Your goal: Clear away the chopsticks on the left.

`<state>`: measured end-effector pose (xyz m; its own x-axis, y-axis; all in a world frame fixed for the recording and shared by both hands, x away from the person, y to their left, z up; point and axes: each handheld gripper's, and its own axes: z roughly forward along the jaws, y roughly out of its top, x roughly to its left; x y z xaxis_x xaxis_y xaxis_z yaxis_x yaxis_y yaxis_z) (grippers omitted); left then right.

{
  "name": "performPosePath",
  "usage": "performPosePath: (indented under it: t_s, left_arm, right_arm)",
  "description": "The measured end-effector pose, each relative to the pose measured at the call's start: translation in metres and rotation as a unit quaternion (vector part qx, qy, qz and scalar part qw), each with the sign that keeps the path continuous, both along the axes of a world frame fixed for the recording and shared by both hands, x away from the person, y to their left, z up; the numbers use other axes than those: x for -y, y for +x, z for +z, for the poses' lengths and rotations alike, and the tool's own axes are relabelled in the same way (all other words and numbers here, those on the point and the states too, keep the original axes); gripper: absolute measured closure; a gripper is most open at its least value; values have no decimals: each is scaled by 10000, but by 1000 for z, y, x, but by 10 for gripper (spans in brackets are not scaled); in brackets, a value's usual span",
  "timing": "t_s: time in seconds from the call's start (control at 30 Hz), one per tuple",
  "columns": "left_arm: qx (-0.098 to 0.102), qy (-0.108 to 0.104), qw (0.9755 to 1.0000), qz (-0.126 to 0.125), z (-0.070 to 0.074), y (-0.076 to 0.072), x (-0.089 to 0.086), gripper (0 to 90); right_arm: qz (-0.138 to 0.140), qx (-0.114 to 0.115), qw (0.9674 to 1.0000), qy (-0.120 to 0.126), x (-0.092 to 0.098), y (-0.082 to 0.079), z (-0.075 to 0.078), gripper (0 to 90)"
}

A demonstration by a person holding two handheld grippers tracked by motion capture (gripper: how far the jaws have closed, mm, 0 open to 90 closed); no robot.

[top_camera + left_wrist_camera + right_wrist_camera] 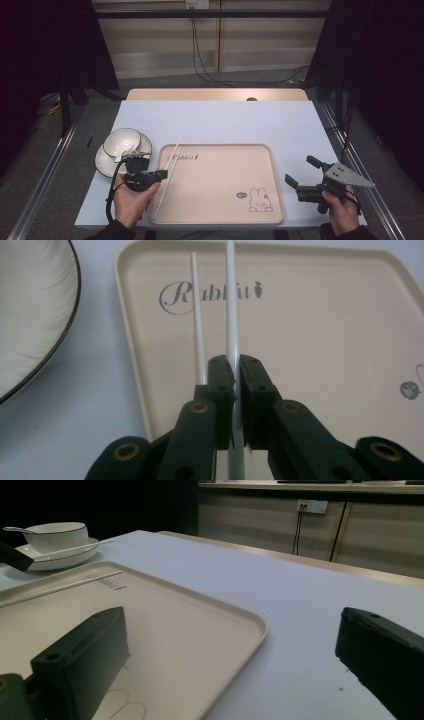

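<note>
Clamping one slim white chopstick (231,315), the left gripper (161,174) has its black fingers (223,382) pressed together on the smooth round stick, which runs out past the tips toward the far end of the tray. A second chopstick (198,315) of the same glossy white lies just beside the held one, on its left in the left gripper view, outside the fingers and resting on the tray floor. The tray (220,210) is a matte beige rectangle with rounded corners and a low raised rim, printed with the word "Rabbit" near its far left corner and a small rabbit drawing near its near right corner. It sits on the pale blue tabletop (225,120). To the left of the tray, close behind the left gripper, stands a white bowl (121,141) with a thin dark rim on a matching plate (103,162), a spoon (11,529) resting in the bowl. On the right, well apart from the chopsticks, the right gripper (302,172) hangs beside the tray's near right edge, its blocky black fingers (82,655) spread wide with nothing between them.
</note>
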<state>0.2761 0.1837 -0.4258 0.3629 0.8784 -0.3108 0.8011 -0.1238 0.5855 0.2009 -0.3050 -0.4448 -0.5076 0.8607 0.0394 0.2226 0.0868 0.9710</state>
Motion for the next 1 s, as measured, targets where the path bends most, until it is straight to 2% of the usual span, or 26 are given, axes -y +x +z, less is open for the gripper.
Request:
performPosePath:
  t_s: [0.1, 0.23, 0.4, 0.47, 0.53, 0.67, 0.83, 0.9, 1.0]
  left_arm:
    - [-106, 21, 9999, 33, -6, 0, 4, 847]
    - [-137, -9, 9999, 94, -15, -1, 8, 847]
    - [-278, 26, 9995, 146, -22, 0, 13, 846]
    - [-332, 121, 9993, 99, -23, 1, 13, 846]
    - [-361, 78, 9991, 185, -25, 2, 16, 846]
    - [-478, 77, 9988, 116, -30, 3, 18, 845]
    - [-497, 177, 9986, 69, -33, 2, 23, 844]
    - [-467, 131, 9988, 100, -34, 3, 24, 845]
    - [-444, 170, 9989, 43, -34, 2, 24, 843]
  right_arm:
    - [-6, -7, 10000, 14, 0, 0, 0, 4]
    - [1, -9, 10000, -3, 0, 0, 0, 4]
    - [32, -22, 10000, 1, -1, 0, 0, 4]
    - [33, -22, 10000, -1, -1, 0, 0, 4]
    - [42, -17, 10000, -8, -1, 0, 0, 4]
    - [39, -17, 10000, -8, -1, 0, 0, 4]
    - [63, -25, 10000, -14, -1, 0, 0, 4]
    - [68, -29, 10000, -11, -1, 0, 0, 4]
    - [71, -24, 10000, -18, -1, 0, 0, 4]
